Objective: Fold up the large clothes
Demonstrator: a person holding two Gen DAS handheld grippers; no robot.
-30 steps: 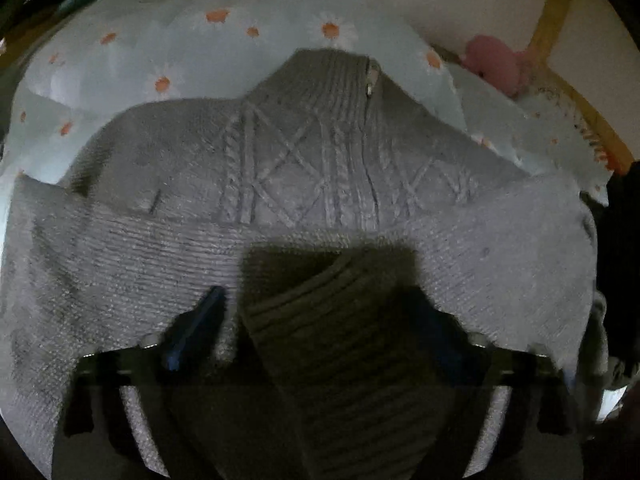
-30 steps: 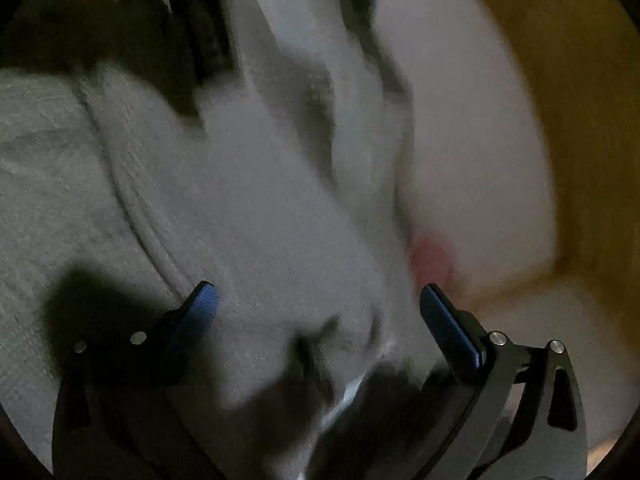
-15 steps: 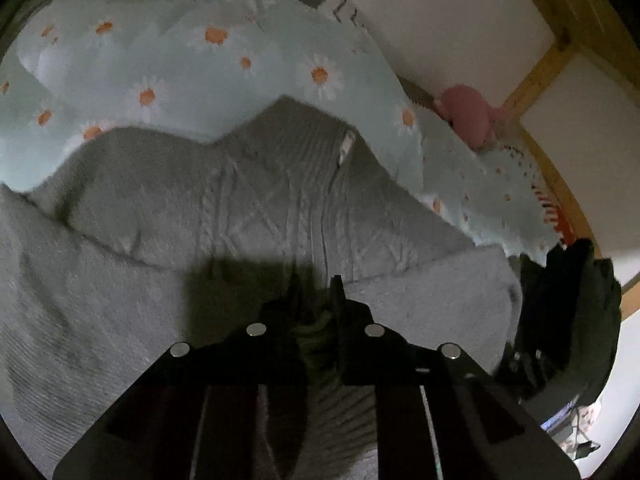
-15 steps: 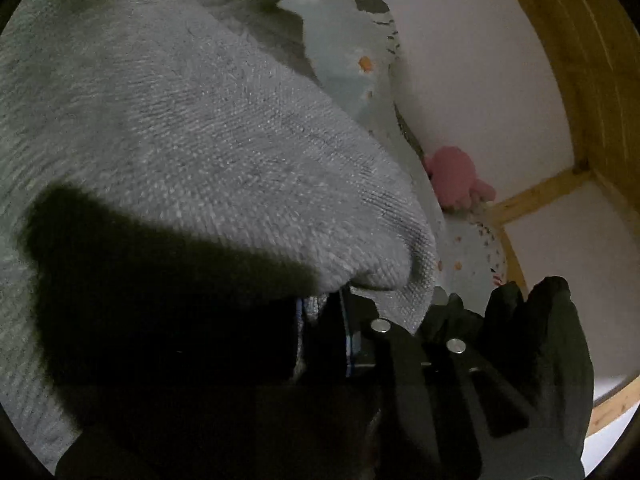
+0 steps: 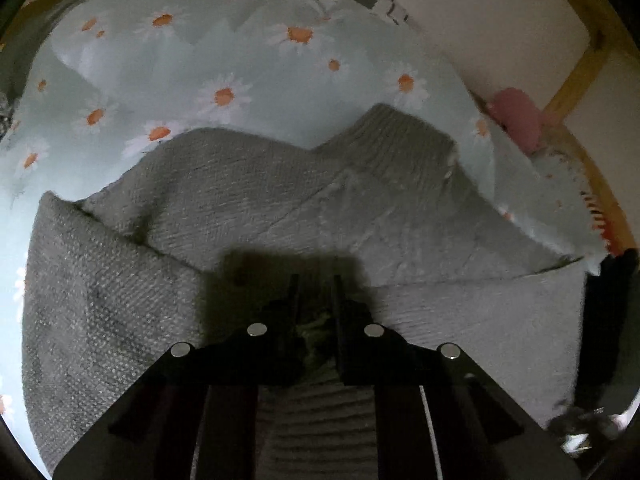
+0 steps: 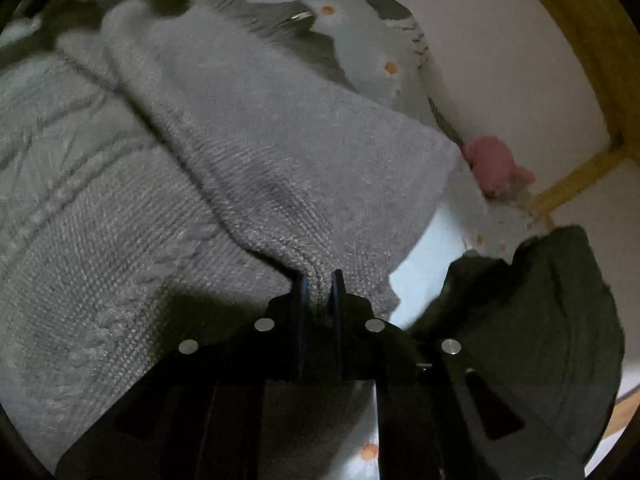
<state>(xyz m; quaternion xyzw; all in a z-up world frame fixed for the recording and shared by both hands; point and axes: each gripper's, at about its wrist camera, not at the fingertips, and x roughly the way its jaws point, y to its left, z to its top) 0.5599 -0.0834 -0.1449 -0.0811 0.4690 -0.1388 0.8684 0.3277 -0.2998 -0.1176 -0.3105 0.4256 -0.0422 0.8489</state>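
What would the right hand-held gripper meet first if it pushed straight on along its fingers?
The right hand-held gripper is already shut on a fold of the grey sweater. Straight on it would likely just press into more of that knit; how much lies ahead before the daisy bedding is unclear.

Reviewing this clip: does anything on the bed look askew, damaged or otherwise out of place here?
Nothing stands out. The grey sweater lies partly folded on the daisy-print bedding, the left gripper and right gripper each shut on a fold of its knit. A pink plush toy sits by the wall; dark clothing is heaped alongside.
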